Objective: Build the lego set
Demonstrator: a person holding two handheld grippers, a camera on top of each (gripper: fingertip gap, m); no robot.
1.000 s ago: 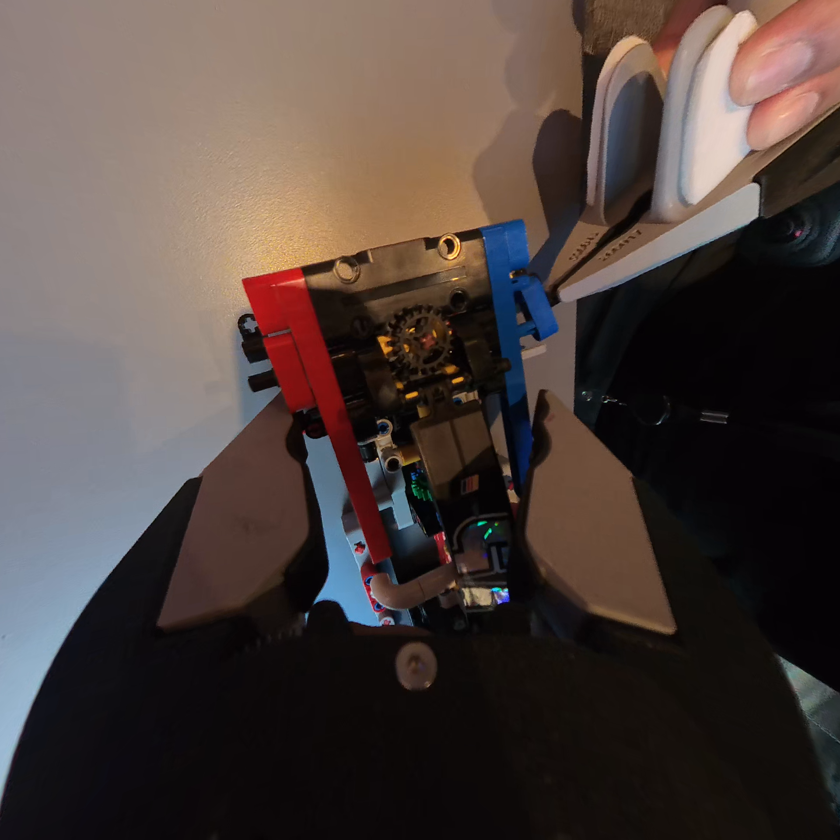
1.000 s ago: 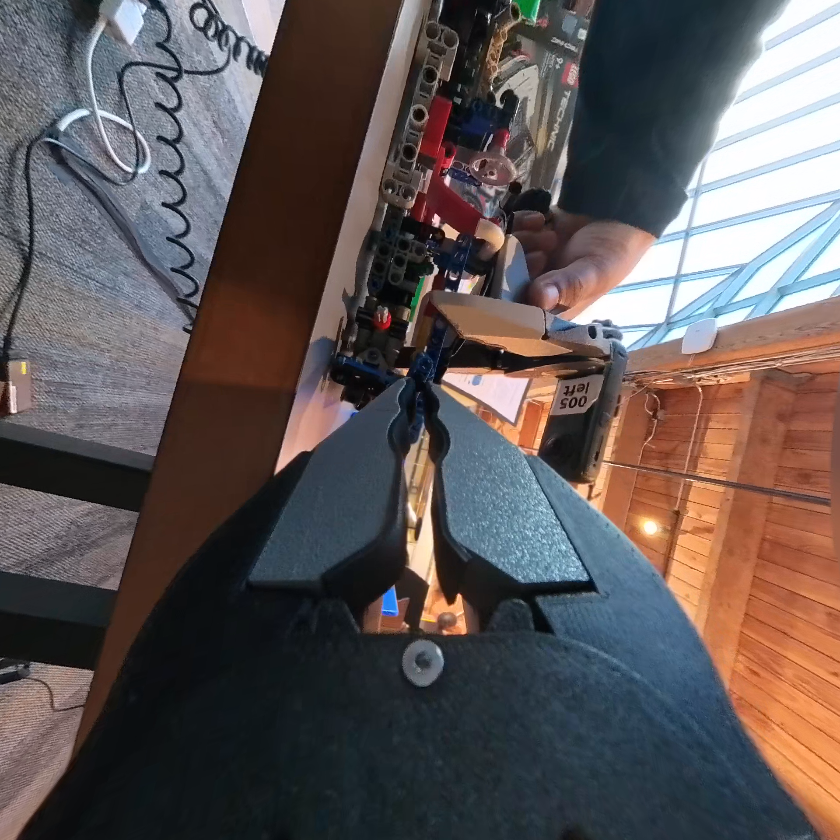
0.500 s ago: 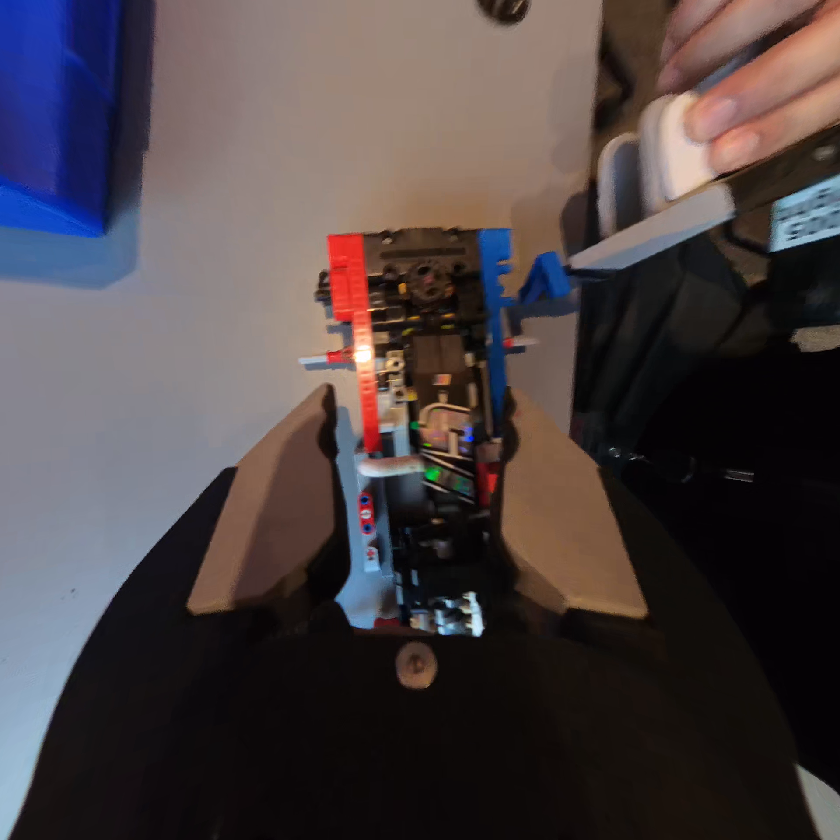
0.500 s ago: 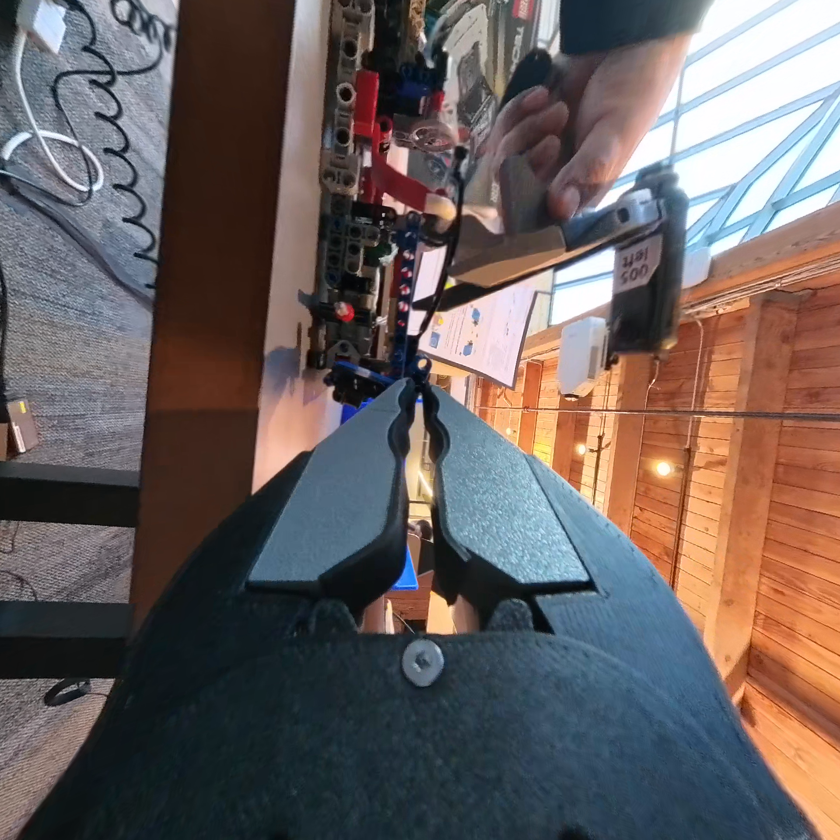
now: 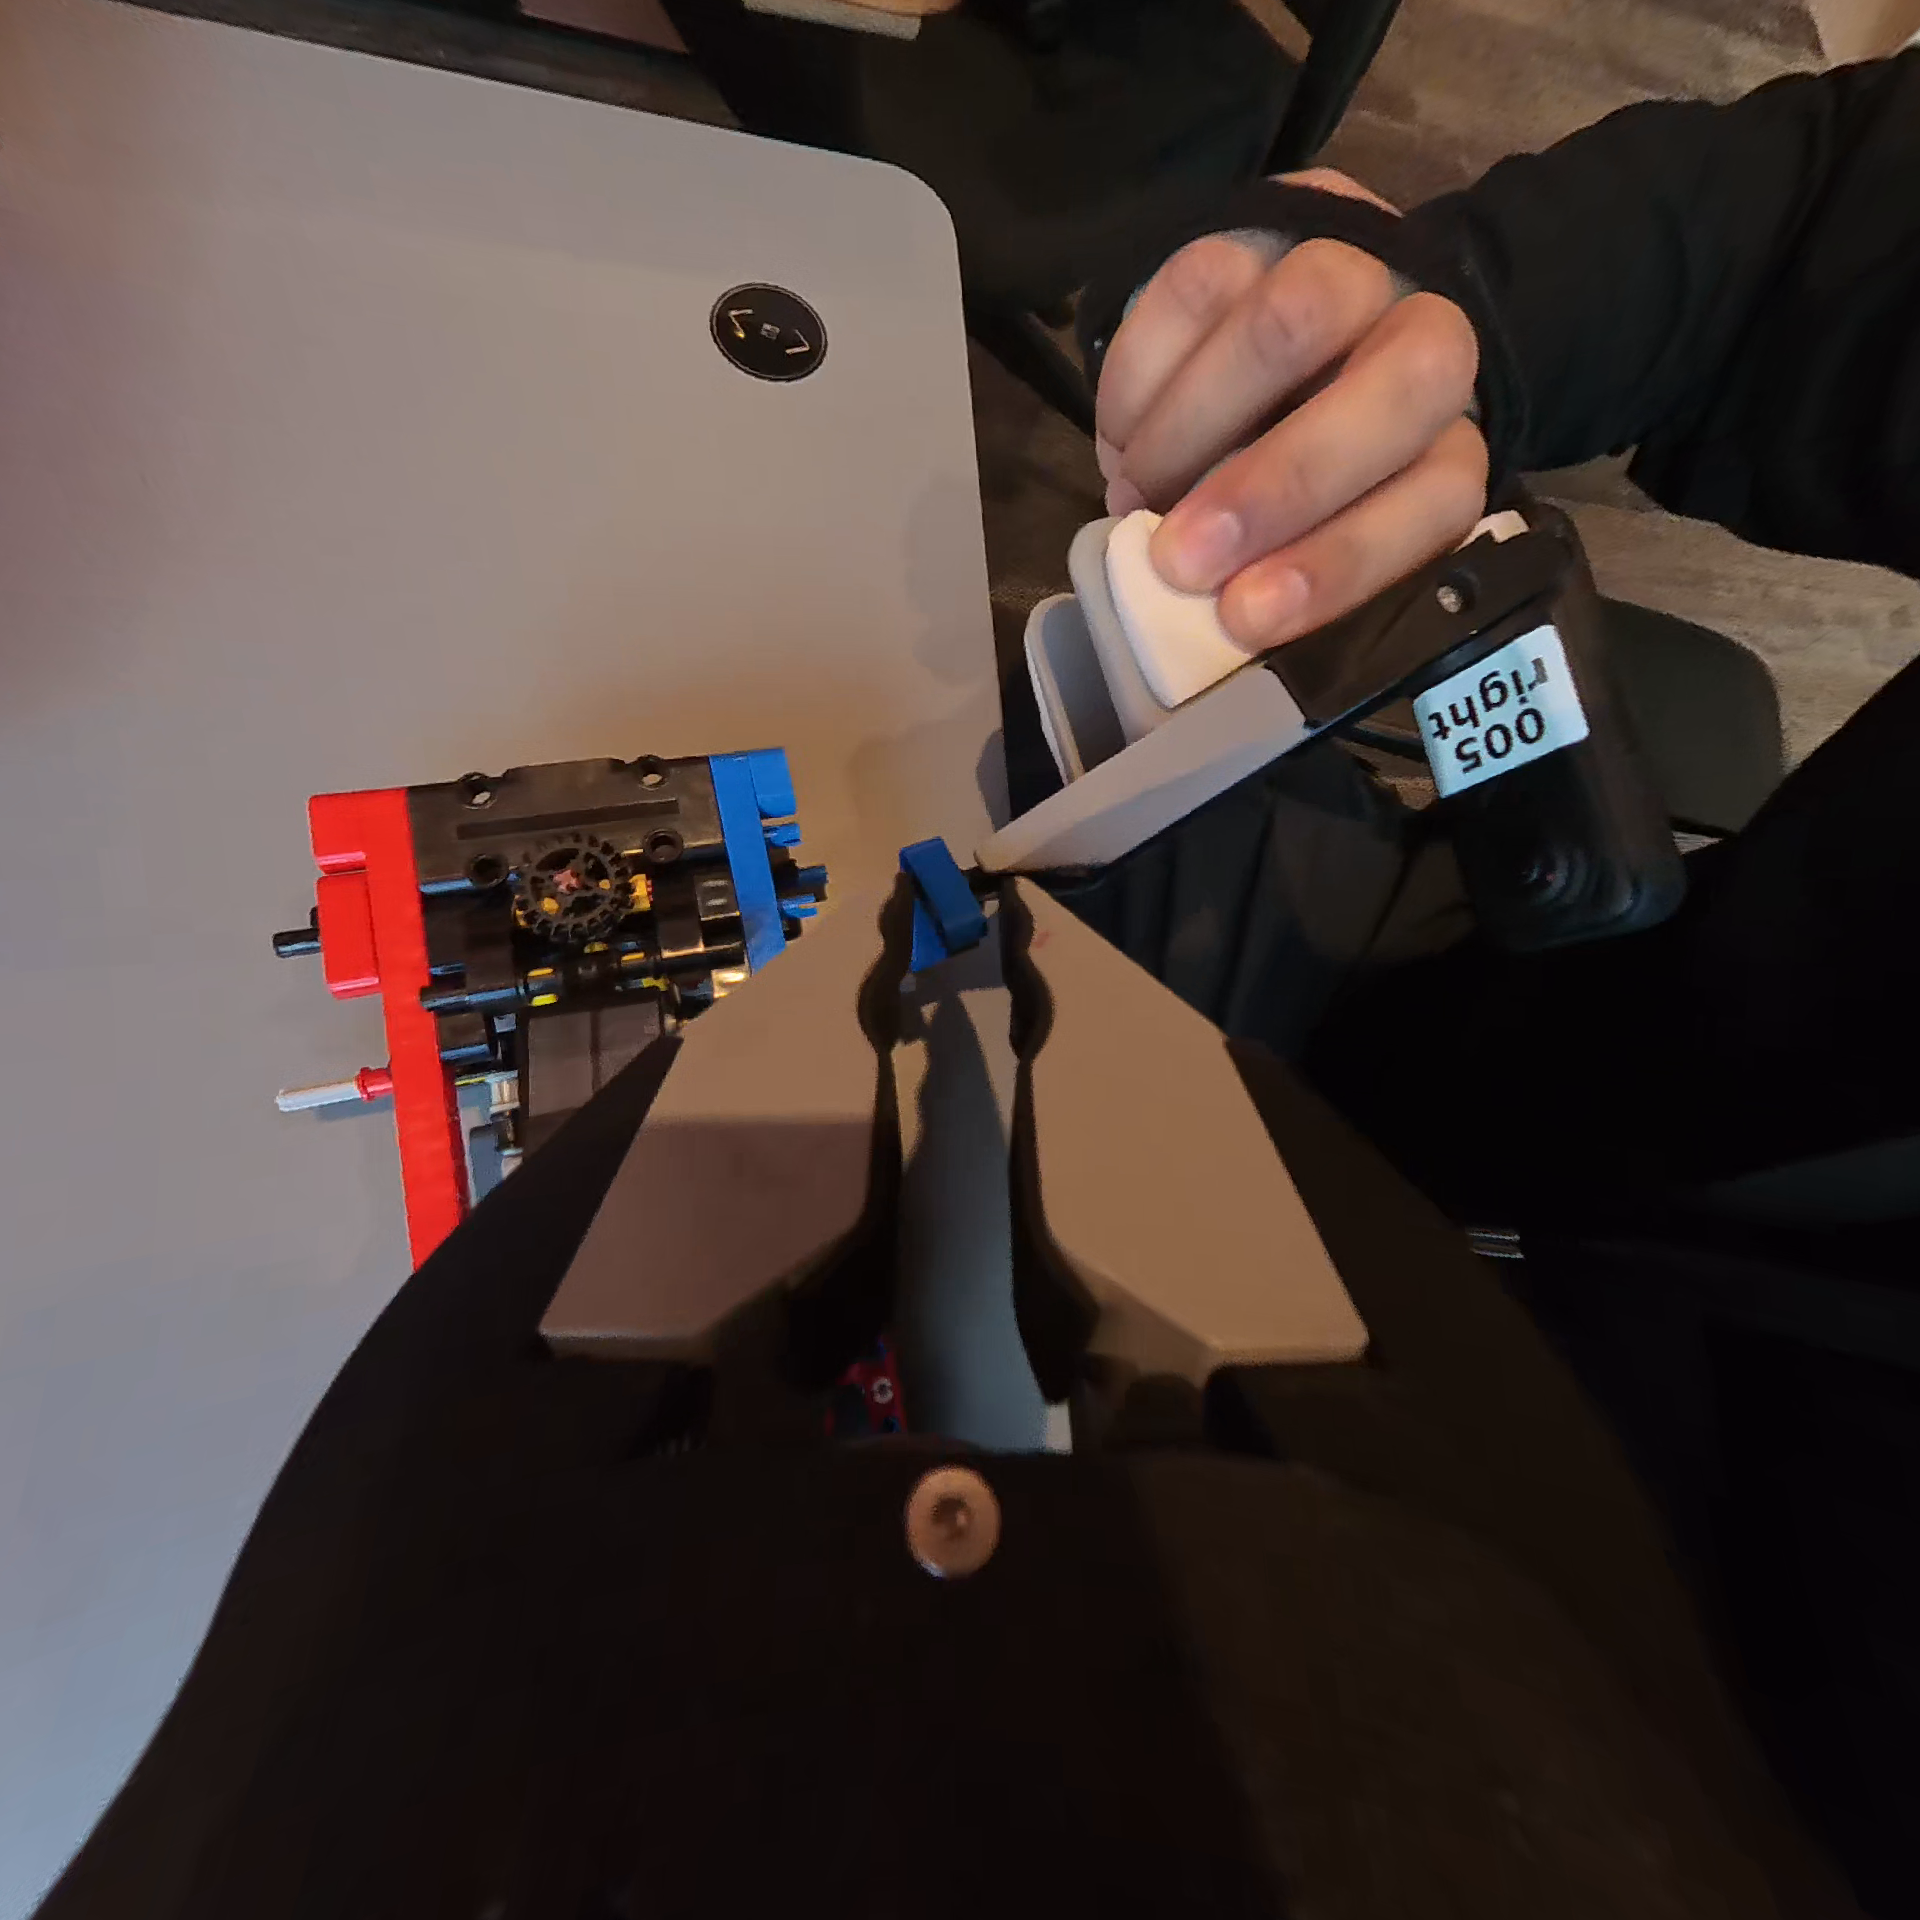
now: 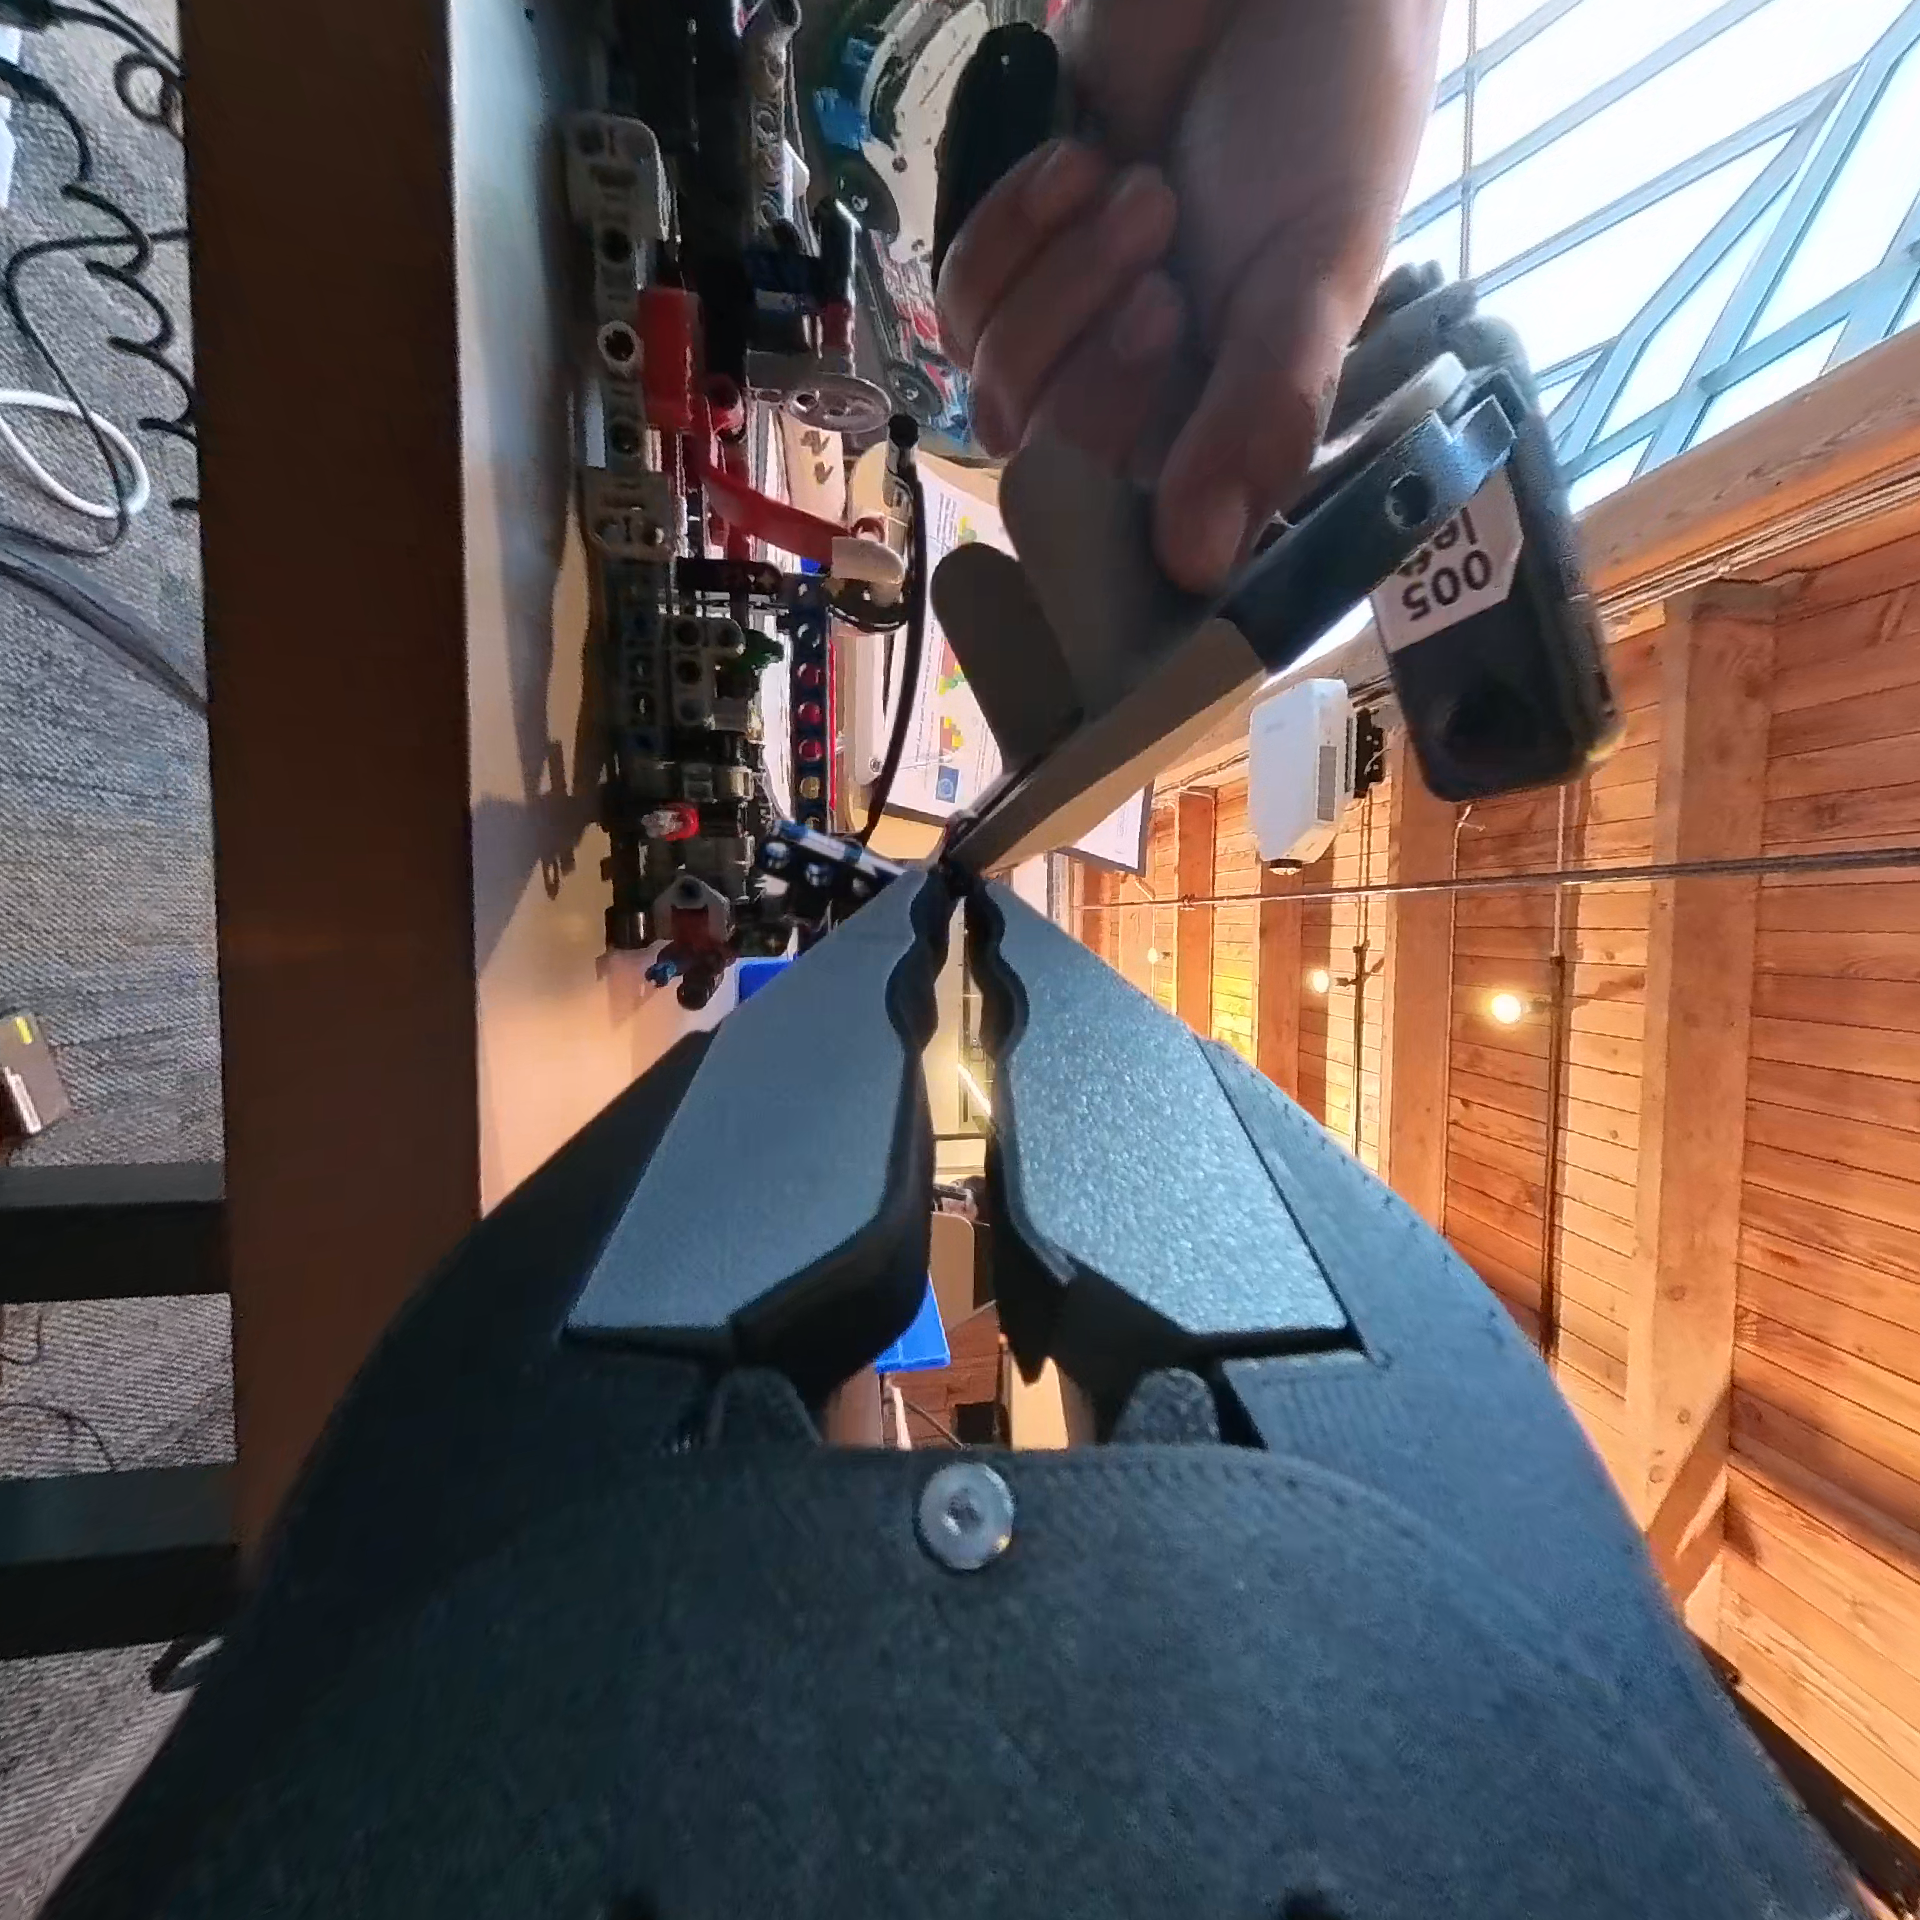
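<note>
One lego model lies on the pale surface: black core with one dark gear, one red beam on its left edge, one blue beam on its right. Two grippers meet just right of it. The right gripper, held in one hand, is clamped on one small blue piece, apart from the model. The left gripper sits nearly together, a narrow slot between its jaws, its tips just beside the blue piece; contact cannot be told. One round black disc sits near the surface corner.
</note>
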